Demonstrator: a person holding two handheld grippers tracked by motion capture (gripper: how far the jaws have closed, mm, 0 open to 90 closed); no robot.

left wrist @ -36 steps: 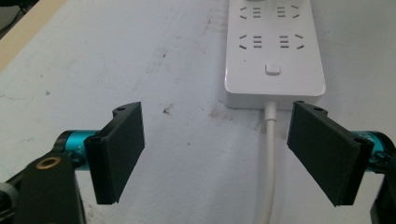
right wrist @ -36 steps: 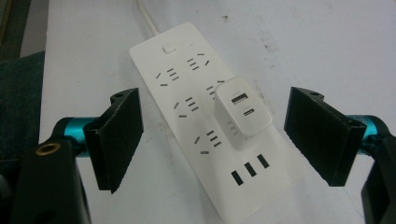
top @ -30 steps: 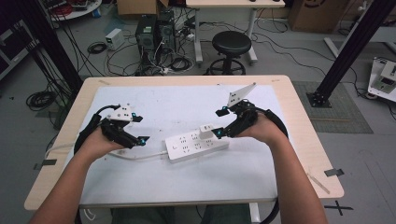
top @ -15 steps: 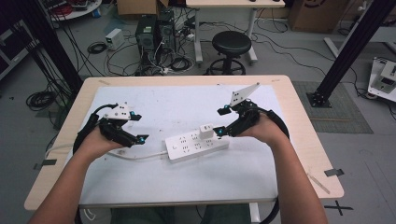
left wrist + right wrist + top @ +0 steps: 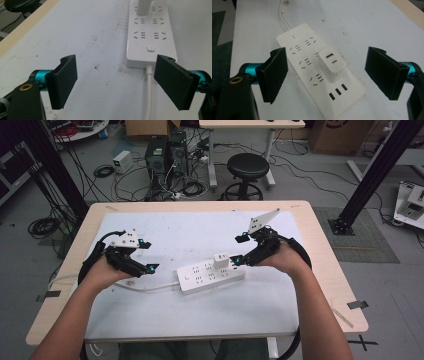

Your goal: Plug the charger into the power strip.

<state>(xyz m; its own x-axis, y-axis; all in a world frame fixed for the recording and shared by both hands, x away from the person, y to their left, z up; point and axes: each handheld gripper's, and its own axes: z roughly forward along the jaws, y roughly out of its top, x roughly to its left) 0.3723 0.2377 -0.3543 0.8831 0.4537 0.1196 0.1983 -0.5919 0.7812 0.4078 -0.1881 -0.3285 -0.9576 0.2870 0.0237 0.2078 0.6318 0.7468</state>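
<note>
One white charger block (image 5: 332, 63) stood plugged into the white power strip (image 5: 211, 274), which lay flat near the middle of the tabletop (image 5: 200, 232). The right claw (image 5: 327, 72) was released, jaws spread wide either side of the block; the left claw (image 5: 117, 75) was likewise released at the strip's cord (image 5: 149, 92) end. Risk: the smooth, glossy, rounded plastic block could slip from the flat black pads, or an unbraced strip could lift with it.
</note>
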